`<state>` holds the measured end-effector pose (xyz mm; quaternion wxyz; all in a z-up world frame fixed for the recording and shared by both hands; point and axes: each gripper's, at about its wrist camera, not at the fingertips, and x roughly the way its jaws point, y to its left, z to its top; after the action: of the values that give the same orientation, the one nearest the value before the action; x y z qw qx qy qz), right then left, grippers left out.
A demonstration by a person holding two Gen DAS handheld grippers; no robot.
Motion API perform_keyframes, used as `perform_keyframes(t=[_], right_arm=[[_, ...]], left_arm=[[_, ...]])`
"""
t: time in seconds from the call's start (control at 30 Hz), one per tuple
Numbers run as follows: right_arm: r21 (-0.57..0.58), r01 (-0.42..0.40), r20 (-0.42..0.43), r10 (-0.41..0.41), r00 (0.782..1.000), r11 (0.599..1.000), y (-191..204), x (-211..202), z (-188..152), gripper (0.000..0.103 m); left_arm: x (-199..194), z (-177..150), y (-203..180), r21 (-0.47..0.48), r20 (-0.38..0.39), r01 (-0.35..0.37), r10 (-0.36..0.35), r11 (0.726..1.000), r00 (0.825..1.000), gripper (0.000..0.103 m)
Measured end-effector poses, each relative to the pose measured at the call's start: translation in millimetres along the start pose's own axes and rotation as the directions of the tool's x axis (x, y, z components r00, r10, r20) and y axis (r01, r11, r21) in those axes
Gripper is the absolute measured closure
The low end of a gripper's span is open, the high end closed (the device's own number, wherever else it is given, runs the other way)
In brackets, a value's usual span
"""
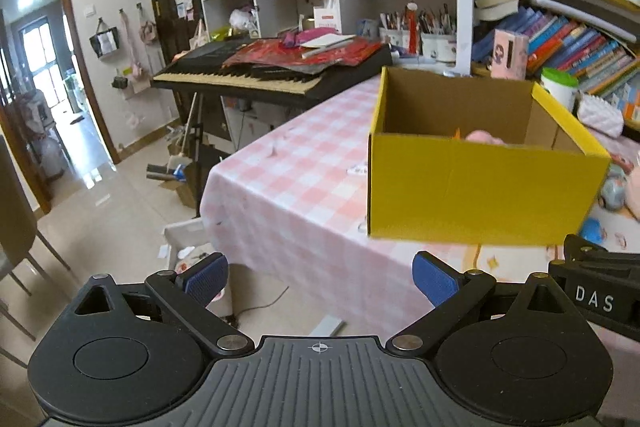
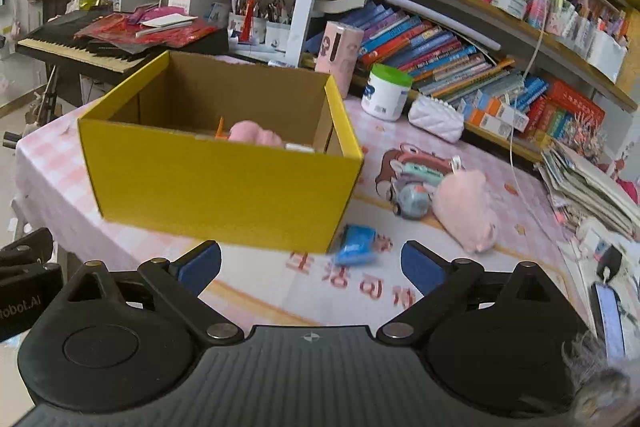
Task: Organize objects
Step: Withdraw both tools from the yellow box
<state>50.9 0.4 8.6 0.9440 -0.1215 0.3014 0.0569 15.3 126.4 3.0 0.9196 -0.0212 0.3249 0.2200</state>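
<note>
A yellow cardboard box stands open on the pink checked tablecloth; it also shows in the left wrist view. A pink soft toy lies inside it. To its right on the cloth lie a small blue packet, a grey toy car and a pink plush pig. My right gripper is open and empty, just in front of the box and the blue packet. My left gripper is open and empty, off the table's left front corner.
A keyboard piano piled with red papers stands behind the table. Bookshelves line the right side, with a white jar and white purse below. A stack of papers and a phone lie at right.
</note>
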Motion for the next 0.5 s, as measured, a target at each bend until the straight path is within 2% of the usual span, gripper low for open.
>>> perform_keyframes(t=[0.23, 0.5], right_arm=[[0.032, 0.011, -0.036, -0.010, 0.999, 0.999, 2, -18, -23, 0.004], [0.057, 0.046, -0.064, -0.042, 0.997, 0.997, -6, -34, -41, 0.002]], left_arm=[[-15, -16, 4, 0.053, -0.004, 0.016, -0.015, 0.998, 1.000, 0.003], [-26, -27, -2, 0.112, -0.009, 0.064, -0.063, 0.992, 0.998, 0.003]])
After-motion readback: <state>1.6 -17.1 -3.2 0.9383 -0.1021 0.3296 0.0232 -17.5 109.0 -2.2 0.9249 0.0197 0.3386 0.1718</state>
